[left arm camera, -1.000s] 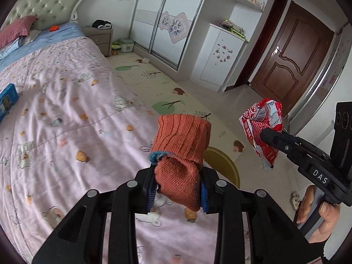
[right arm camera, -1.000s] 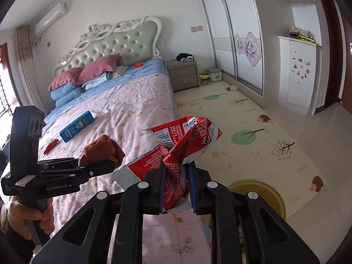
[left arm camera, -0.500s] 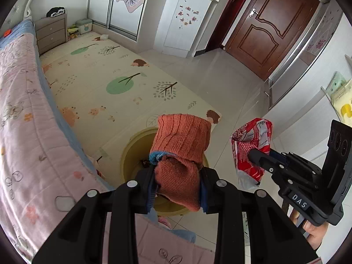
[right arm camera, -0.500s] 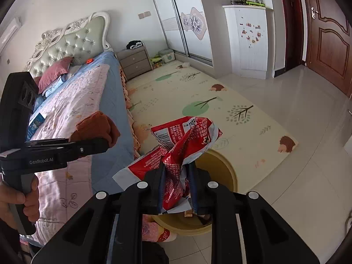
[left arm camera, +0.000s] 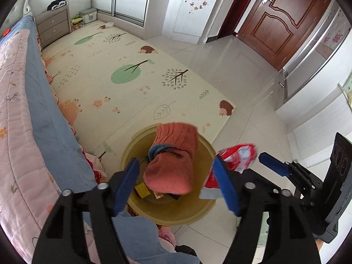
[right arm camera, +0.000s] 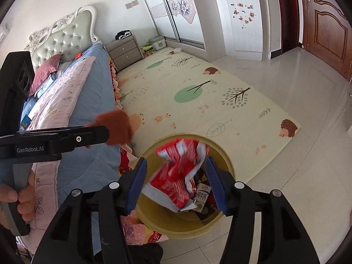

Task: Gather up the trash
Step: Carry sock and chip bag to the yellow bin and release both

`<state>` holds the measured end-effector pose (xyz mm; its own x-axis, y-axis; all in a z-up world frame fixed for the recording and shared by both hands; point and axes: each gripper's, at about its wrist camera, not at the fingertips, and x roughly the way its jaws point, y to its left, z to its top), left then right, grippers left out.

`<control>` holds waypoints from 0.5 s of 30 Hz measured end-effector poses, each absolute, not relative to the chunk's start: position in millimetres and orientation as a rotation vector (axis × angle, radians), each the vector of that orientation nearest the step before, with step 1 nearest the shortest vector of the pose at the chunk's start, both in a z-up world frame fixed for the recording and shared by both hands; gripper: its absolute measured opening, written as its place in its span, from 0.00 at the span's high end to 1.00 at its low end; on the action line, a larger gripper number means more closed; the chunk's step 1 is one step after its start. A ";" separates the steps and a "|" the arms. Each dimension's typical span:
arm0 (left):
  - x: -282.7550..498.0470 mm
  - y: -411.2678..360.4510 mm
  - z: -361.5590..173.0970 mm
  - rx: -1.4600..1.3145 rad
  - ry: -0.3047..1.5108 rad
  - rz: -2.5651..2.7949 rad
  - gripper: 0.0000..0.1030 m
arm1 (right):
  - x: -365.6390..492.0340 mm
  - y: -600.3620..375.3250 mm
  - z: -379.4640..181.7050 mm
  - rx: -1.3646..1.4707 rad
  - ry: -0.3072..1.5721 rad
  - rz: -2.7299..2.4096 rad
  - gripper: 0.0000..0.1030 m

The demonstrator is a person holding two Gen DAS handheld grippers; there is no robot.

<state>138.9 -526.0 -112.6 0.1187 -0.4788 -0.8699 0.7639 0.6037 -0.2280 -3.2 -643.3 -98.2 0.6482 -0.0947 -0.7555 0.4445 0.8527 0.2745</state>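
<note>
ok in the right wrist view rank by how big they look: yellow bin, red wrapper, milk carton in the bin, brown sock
1. yellow bin
2. red wrapper, though it sits nearer the camera, between the open right gripper fingers
3. brown sock, partly hidden by the left gripper
4. milk carton, partly covered

A rust-orange knitted sock (left arm camera: 173, 160) with a blue cuff hangs over a mustard-yellow bin (left arm camera: 129, 151). The wrapper (right arm camera: 178, 171) is red and white. The play mat (left arm camera: 123, 77) is cream with green trees and brown hedgehogs. The quilt (left arm camera: 13, 101) is pink, the sheet (left arm camera: 50, 132) blue, the door (left arm camera: 283, 19) dark brown.
</note>
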 end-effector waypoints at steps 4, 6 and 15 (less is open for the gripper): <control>139.3 -525.2 -112.6 0.316 1.134 -0.960 0.20 | -5.3 -645.7 -100.2 0.497 0.805 -0.314 0.47; 138.4 -523.5 -111.2 0.314 1.124 -0.964 0.20 | -6.9 -646.1 -100.1 0.501 0.805 -0.317 0.47; 131.8 -507.4 -99.4 0.292 1.095 -0.963 0.20 | -10.8 -642.1 -84.4 0.484 0.792 -0.325 0.47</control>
<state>131.8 -507.4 -99.4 0.1193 -0.5125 -0.8504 0.7779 0.5805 -0.2407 -10.8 -642.0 -84.4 0.6622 -0.0984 -0.7428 0.4519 0.8432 0.2912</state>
